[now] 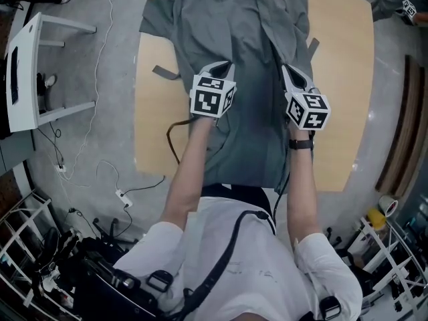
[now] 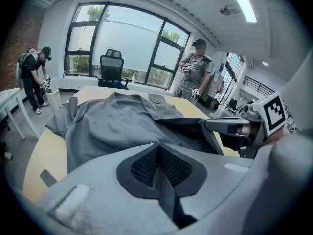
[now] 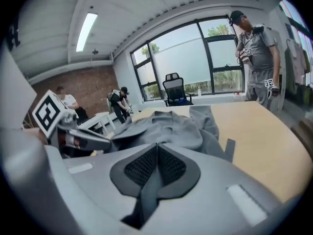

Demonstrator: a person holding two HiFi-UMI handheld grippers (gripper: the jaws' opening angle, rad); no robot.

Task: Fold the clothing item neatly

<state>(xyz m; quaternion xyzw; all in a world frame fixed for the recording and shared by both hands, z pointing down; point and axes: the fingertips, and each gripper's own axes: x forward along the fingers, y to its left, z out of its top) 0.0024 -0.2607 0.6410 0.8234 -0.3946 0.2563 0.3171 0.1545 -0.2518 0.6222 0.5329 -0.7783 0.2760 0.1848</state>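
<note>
A grey garment (image 1: 247, 39) lies spread on the light wooden table (image 1: 348, 99), its collar at the far end and its hem hanging over the near edge. My left gripper (image 1: 225, 65) sits on the garment's middle left, shut on a fold of the grey cloth (image 2: 164, 190) that runs between its pads. A hand's width to its right, my right gripper (image 1: 287, 70) is shut too, and a strip of the same cloth (image 3: 146, 190) is pinched in it. Each gripper view shows the other gripper: the right gripper (image 2: 230, 127) and the left gripper (image 3: 85, 138).
A white stand (image 1: 27, 65) and loose cables (image 1: 120, 194) are on the floor to the left of the table. A person (image 2: 195, 72) stands at the table's far end near an office chair (image 2: 111, 68). Two more people (image 3: 119, 103) are by the window.
</note>
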